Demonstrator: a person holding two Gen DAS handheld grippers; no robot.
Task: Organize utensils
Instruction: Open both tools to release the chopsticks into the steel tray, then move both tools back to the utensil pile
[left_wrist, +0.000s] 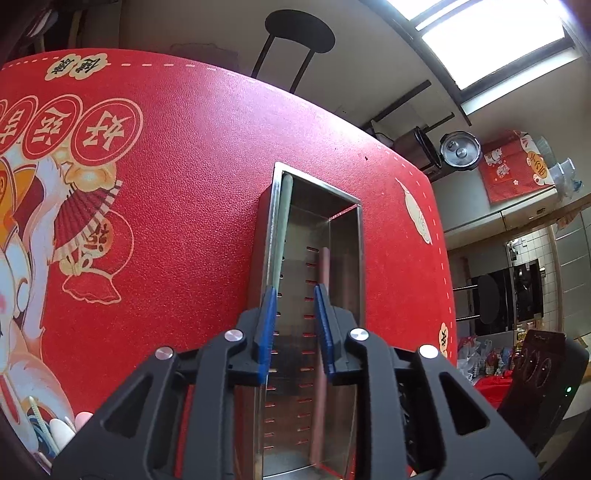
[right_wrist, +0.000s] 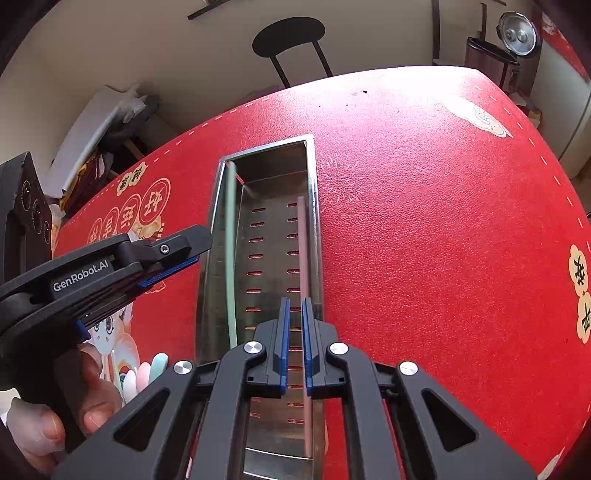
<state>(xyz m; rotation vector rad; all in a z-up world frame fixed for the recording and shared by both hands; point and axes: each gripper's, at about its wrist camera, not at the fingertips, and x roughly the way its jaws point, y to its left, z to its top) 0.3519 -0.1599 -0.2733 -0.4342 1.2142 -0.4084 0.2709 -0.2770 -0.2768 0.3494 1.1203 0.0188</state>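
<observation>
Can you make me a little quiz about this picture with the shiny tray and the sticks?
1. True or false: the metal tray sits on a red mat.
2. How many sticks lie in the tray? A) one B) two C) five
3. What colour is the stick along the tray's left wall?

Key: 1 true. 2 B: a green one and a pink stick. 3 green.

Both grippers hide the metal tray's (left_wrist: 345, 258) near end.

Home dining-kitchen: red festive table mat (left_wrist: 207, 177), black chair (right_wrist: 291, 40), pressure cooker (left_wrist: 460, 150), tiled wall (left_wrist: 543, 243).
</observation>
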